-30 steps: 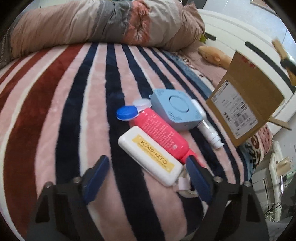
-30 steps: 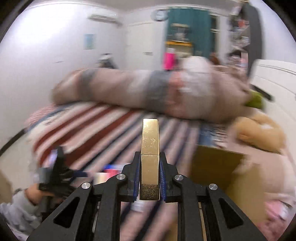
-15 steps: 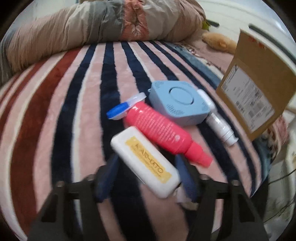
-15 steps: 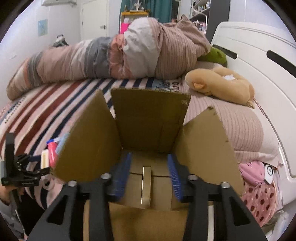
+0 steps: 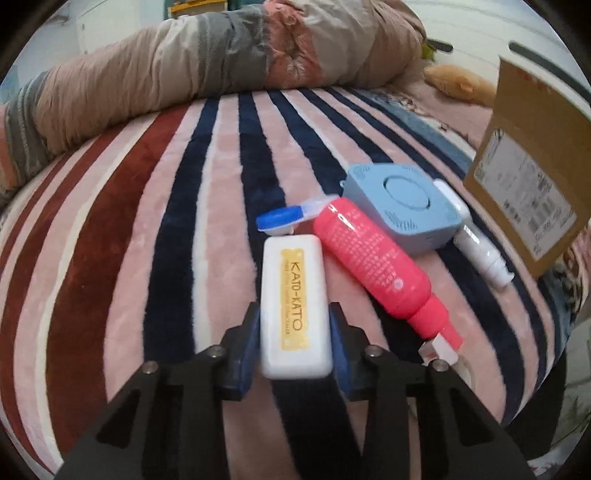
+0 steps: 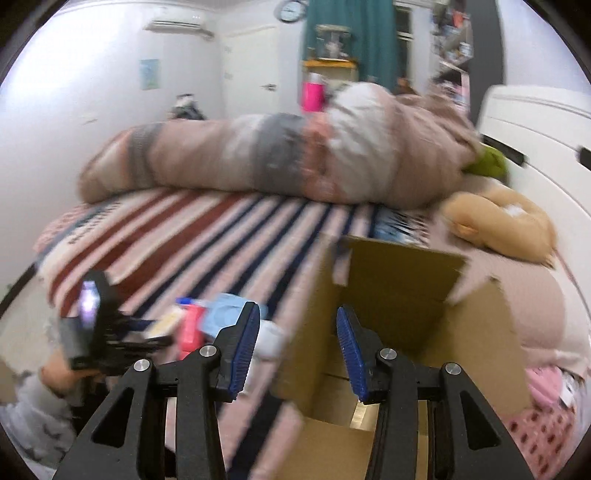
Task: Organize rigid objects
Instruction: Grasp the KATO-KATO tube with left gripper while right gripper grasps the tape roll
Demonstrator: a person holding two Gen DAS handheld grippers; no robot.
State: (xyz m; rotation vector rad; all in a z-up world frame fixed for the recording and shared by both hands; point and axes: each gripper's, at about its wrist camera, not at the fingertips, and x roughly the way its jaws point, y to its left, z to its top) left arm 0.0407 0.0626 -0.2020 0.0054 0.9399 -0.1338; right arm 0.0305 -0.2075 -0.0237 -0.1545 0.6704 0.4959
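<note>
Where yellow reads "KATO-KATO", left claw (image 5: 294, 334) clamped on white case (image 5: 293, 302); right claw (image 6: 298, 349) apart.

White case (image 5: 294, 304) (yellow KATO-KATO label) lies lengthwise on striped blanket (image 5: 155, 206).

The room is a bedroom with white walls (image 6: 66, 122). A bed fills most of it, covered by a blanket (image 5: 155, 206) with pink, dark red and navy stripes. A rolled duvet (image 5: 207, 62) in beige, grey and pink lies across the far side of the bed. A white headboard (image 6: 535, 140) stands at the right, with a tan plush toy (image 6: 498, 221) near it. On the far wall there are an air conditioner (image 6: 177, 27), a round clock (image 6: 290, 9), a white door (image 6: 251, 74) and a teal curtain (image 6: 354, 33). The light is even and soft.
</note>
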